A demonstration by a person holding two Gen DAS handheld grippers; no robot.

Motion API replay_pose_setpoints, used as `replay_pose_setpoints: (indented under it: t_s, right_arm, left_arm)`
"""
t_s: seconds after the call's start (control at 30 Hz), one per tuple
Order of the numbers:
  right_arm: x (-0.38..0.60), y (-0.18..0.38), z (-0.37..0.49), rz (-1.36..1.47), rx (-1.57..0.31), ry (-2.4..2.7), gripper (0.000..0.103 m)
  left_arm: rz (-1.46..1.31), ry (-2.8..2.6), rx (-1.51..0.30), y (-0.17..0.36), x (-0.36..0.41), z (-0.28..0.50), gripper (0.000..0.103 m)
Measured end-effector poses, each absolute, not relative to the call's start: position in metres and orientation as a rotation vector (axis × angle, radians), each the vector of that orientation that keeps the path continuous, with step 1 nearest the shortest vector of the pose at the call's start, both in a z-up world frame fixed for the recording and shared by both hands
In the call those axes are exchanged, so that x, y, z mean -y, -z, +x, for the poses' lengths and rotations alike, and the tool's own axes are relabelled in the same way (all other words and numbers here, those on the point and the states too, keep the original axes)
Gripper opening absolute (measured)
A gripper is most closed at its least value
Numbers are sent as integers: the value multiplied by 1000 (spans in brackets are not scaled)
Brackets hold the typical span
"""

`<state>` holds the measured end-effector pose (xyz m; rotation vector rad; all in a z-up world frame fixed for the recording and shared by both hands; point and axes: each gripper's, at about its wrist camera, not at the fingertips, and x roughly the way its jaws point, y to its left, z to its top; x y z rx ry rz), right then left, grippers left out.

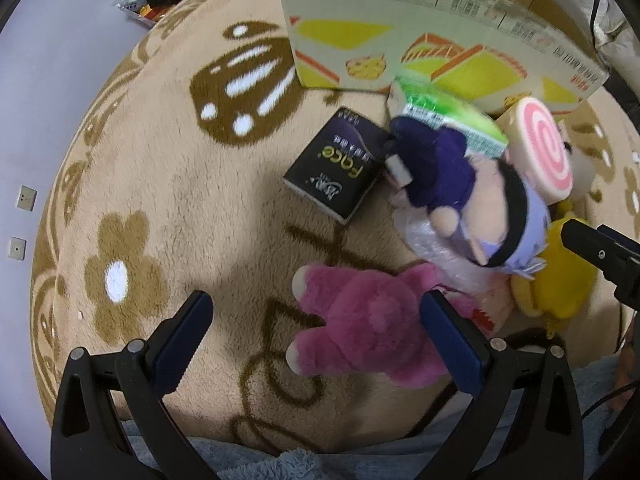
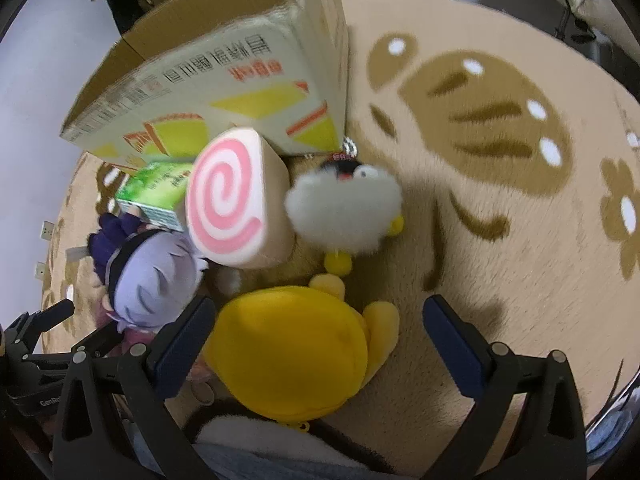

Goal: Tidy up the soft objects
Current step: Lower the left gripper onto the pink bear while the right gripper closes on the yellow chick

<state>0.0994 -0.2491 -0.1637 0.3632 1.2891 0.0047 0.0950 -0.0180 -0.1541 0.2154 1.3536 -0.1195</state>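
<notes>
Soft toys lie piled on a tan rug (image 1: 180,200) before an open cardboard box (image 1: 440,40). My left gripper (image 1: 316,336) is open, its jaws on either side of a pink plush bear (image 1: 360,328) without touching it. Behind it lies a purple-haired doll (image 1: 460,184) and a pink-swirl roll cushion (image 1: 544,148). My right gripper (image 2: 320,340) is open above a yellow plush (image 2: 292,344), which sits between its jaws. In the right wrist view the roll cushion (image 2: 232,200), the doll (image 2: 156,280) and a white fluffy bird plush (image 2: 344,208) lie beyond.
A black tissue pack (image 1: 336,164) lies on the rug left of the doll. A green tissue pack (image 1: 452,112) leans against the box; it also shows in the right wrist view (image 2: 156,192). The box (image 2: 224,76) stands at the rug's far side. A grey fluffy cloth (image 1: 260,460) lies near.
</notes>
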Motion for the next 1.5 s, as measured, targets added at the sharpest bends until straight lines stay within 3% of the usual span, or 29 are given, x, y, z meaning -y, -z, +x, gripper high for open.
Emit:
replay_pose_setpoints:
  t_s: [0.47, 0.73, 0.9, 1.03, 1.13, 1.2, 1.23, 1.5]
  right_arm:
    - [236, 179, 105, 381, -1343, -49, 103]
    - [235, 183, 104, 379, -1364, -47, 103]
    - [235, 187, 102, 383, -1375, -48, 103]
    - [233, 187, 102, 375, -1377, -53, 103]
    - [235, 185, 99, 385, -1369, -58, 98]
    - [236, 183, 98, 399, -1358, -75, 89]
    - [235, 181, 98, 410, -1353, -99, 79]
    - [237, 165, 93, 417, -1281, -115, 71]
  left_arm:
    - [131, 111, -1391, 172, 8, 104, 102]
    - [39, 115, -1430, 185, -4, 108, 97]
    - [-5, 129, -1444, 192, -11, 109, 88]
    - [-31, 172, -1445, 193, -9, 107, 67]
    - [-32, 193, -1436, 190, -5, 103, 58]
    - [-32, 197, -1431, 189, -6, 101, 55]
    - [-35, 198, -1429, 188, -7, 100, 54]
    - [23, 174, -1349, 155, 5, 96, 48]
